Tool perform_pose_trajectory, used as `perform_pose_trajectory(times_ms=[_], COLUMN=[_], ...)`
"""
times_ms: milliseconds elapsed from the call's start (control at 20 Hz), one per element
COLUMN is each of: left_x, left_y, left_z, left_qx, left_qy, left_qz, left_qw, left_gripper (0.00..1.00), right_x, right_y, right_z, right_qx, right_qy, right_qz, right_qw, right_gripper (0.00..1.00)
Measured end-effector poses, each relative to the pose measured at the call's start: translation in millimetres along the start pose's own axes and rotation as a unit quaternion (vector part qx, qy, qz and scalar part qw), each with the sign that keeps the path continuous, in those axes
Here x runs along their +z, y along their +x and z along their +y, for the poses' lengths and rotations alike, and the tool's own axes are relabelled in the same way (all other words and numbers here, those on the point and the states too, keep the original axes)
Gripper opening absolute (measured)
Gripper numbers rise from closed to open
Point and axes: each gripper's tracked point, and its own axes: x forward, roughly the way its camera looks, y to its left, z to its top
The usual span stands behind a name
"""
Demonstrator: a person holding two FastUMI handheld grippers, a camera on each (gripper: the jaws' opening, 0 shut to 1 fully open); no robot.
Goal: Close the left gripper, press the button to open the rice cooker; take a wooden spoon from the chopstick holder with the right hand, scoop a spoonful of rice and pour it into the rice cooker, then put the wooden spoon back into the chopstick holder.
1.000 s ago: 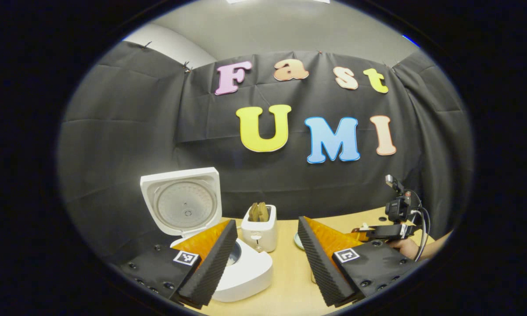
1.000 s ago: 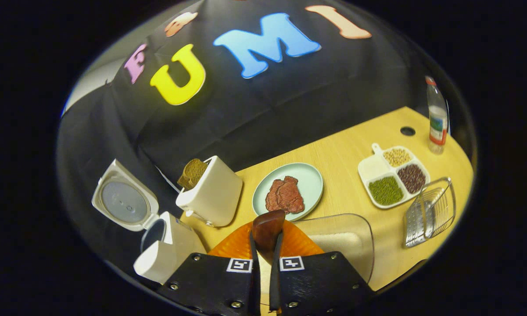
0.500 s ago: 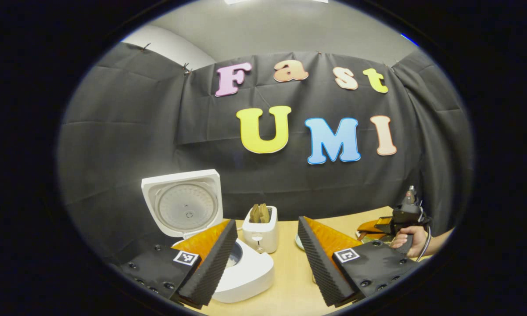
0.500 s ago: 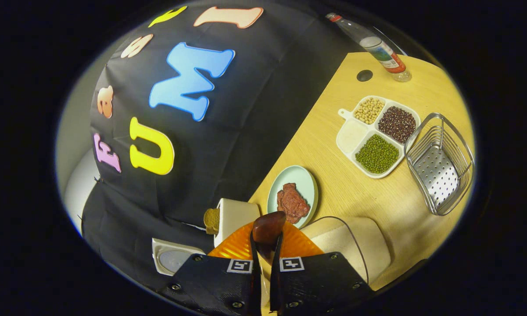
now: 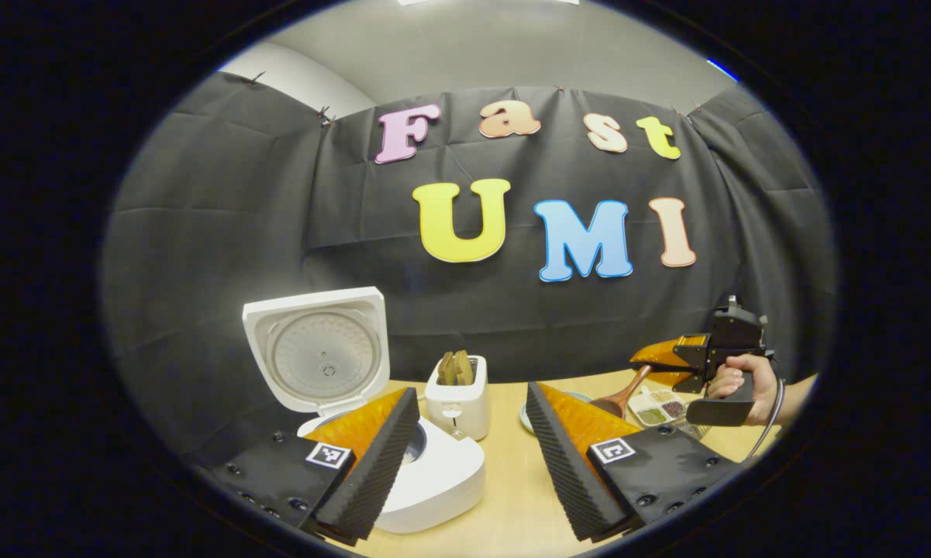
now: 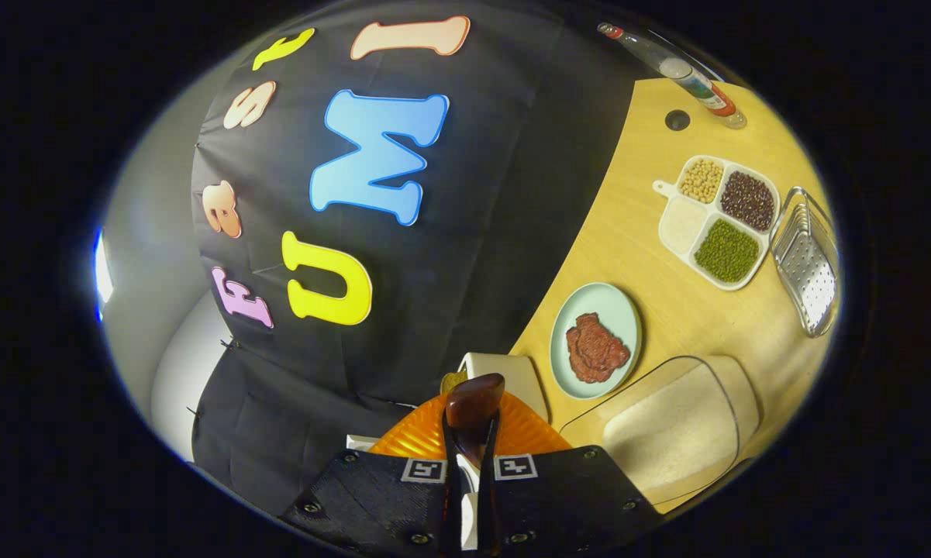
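Observation:
The white rice cooker [image 5: 434,477] stands open at the lower left, its lid [image 5: 322,353] raised upright. My left gripper [image 5: 469,457] is open with nothing between its fingers, which frame the cooker and the table. My right gripper [image 6: 469,465] is shut on the wooden spoon [image 6: 473,403], whose dark bowl sticks out past the fingertips. In the left gripper view the right gripper [image 5: 698,360] is held high at the right by a hand [image 5: 736,384], the spoon [image 5: 616,399] slanting down to the left. The clear rice container [image 6: 678,426] lies below and to its right.
A white toaster [image 5: 457,395] with bread stands behind the cooker. On the wooden table [image 6: 667,310] are a pale green plate [image 6: 616,310] with meat, a divided tray of beans [image 6: 717,221], a metal wire holder [image 6: 806,260] and a bottle [image 6: 690,77].
The right gripper has lifted out of the rice container with the spoon and rolled, so its view has turned. The left gripper has barely shifted.

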Motion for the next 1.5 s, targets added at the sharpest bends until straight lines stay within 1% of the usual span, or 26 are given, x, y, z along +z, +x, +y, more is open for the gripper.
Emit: perform_pose_trajectory(times_ms=[150,200,300,350,400,550,650,700,750,850,900,1000,1050,1100,1200,1250,1350,1400,1450,1500], left_x=[-8.0,-12.2,-18.7,-20.0,-19.9,-23.1,-24.6,-24.3,-24.5,-25.2,-26.5,-28.7,-32.5,-34.9,-37.8,-39.0,-41.9,-42.1,-44.8,-47.3], left_y=[-6.9,-8.9,-14.1,-17.2,-20.6,-30.2,-33.7,-36.8,-39.8,-42.9,-44.4,-46.9,-47.6,-50.3,-55.9,-56.4,-62.1,-64.1,-66.9,-69.4], left_z=[17.7,25.6,40.7,47.4,53.7,71.2,82.2,87.5,90.8,98.1,101.0,103.1,107.4,111.1,118.8,122.0,124.3,125.0,125.6,127.0], left_qx=[0.012,0.018,0.028,0.033,0.038,0.052,0.061,0.065,0.069,0.076,0.077,0.076,0.078,0.081,0.090,0.094,0.098,0.099,0.102,0.104], left_qy=[-0.004,-0.001,-0.002,-0.005,-0.007,-0.014,-0.016,-0.019,-0.021,-0.024,-0.027,-0.029,-0.027,-0.025,-0.027,-0.031,-0.043,-0.049,-0.050,-0.048], left_qz=[0.001,0.005,0.010,0.010,0.009,0.006,0.006,0.005,0.005,0.003,0.003,0.003,0.005,0.007,0.010,0.011,0.012,0.012,0.013,0.015], left_qw=[1.000,1.000,1.000,0.999,0.999,0.999,0.998,0.998,0.997,0.997,0.997,0.997,0.997,0.996,0.996,0.995,0.994,0.994,0.993,0.993], left_gripper=[0.97,0.92,1.00,1.00,0.96,0.97,0.97,0.92,0.97,0.97,1.00,0.92,0.96,0.92,0.92,0.96,0.96,0.92,0.92,0.96], right_x=[-18.9,-27.7,-45.2,-55.1,-65.1,-95.3,-115.2,-124.2,-132.2,-147.6,-156.6,-169.0,-174.1,-180.5,-194.3,-201.2,-217.9,-225.8,-233.8,-242.2], right_y=[11.6,16.4,27.4,33.1,40.0,65.1,79.8,87.9,96.8,112.0,118.9,131.0,137.1,143.5,156.3,164.0,177.8,183.1,187.8,191.2], right_z=[23.3,31.7,49.7,59.1,68.4,91.2,105.2,110.8,116.0,123.0,126.4,130.2,132.5,132.6,130.4,127.8,122.9,120.4,118.0,115.6], right_qx=[0.020,0.026,0.041,0.049,0.058,0.078,0.084,0.086,0.088,0.090,0.090,0.090,0.090,0.088,0.080,0.075,0.064,0.058,0.053,0.049], right_qy=[0.013,0.014,0.020,0.026,0.033,0.038,0.031,0.027,0.023,0.014,0.007,-0.012,-0.023,-0.035,-0.060,-0.074,-0.106,-0.126,-0.147,-0.177], right_qz=[0.016,0.022,0.038,0.046,0.054,0.077,0.092,0.099,0.106,0.119,0.125,0.135,0.136,0.138,0.145,0.149,0.158,0.161,0.165,0.168], right_qw=[1.000,0.999,0.998,0.997,0.996,0.993,0.992,0.991,0.990,0.989,0.988,0.987,0.986,0.986,0.984,0.983,0.980,0.977,0.974,0.968], right_gripper=[0.08,0.07,0.08,0.08,0.07,0.08,0.08,0.08,0.08,0.08,0.08,0.08,0.08,0.08,0.08,0.08,0.08,0.08,0.08,0.08])
